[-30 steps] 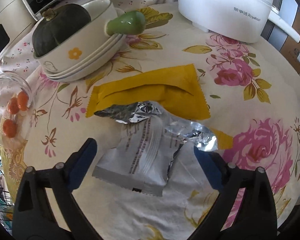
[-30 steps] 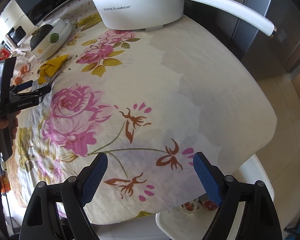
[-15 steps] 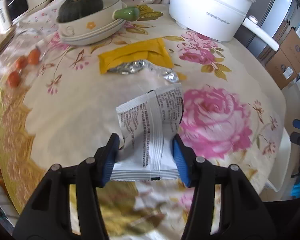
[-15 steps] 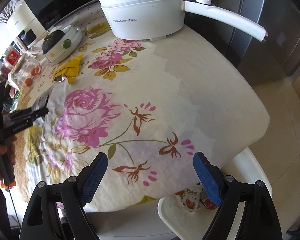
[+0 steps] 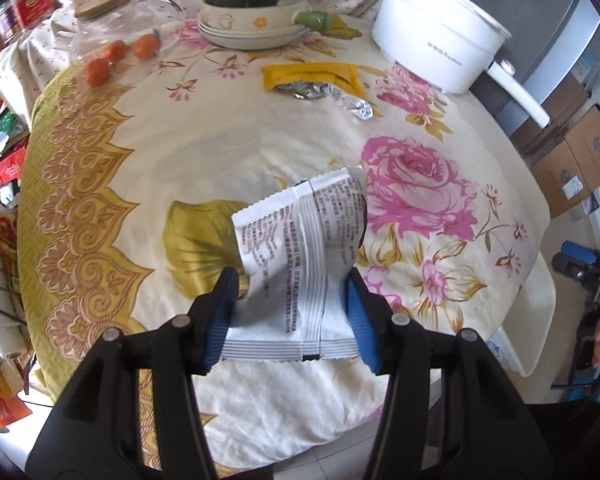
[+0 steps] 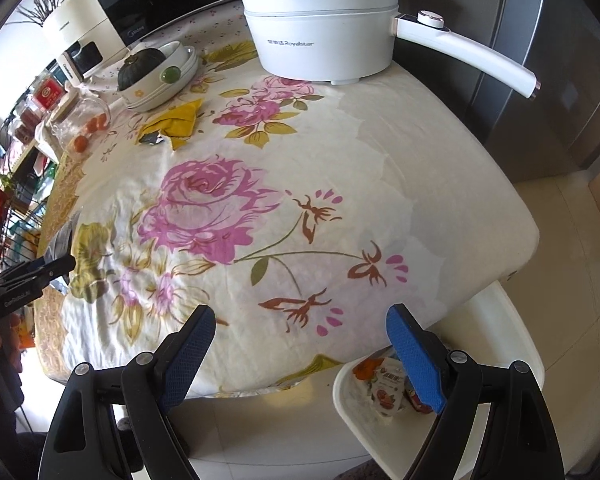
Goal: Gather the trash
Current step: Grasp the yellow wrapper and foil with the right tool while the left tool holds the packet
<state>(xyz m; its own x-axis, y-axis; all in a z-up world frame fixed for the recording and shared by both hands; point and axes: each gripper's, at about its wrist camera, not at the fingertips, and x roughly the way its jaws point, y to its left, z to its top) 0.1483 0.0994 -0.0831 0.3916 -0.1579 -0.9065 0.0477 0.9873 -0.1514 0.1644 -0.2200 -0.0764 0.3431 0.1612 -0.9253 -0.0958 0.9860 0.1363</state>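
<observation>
— One white printed snack wrapper (image 5: pixel 300 264), where is it?
— Pinched between the left gripper's (image 5: pixel 288 320) blue pads, lifted above the floral tablecloth (image 5: pixel 180 152).
— And the right gripper (image 6: pixel 300 356)?
— Fingers spread wide, nothing between them, over the table edge, beside a white bin (image 6: pixel 516 364) holding wrappers.
— Other trash?
— Yellow packet (image 5: pixel 312 74) and crumpled foil (image 5: pixel 312 90), near the white electric pot (image 5: pixel 436 44).

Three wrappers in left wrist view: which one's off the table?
The white printed wrapper, clamped in the left gripper above the cloth. The yellow wrapper and crumpled foil wrapper lie flat near the bowls.
</observation>
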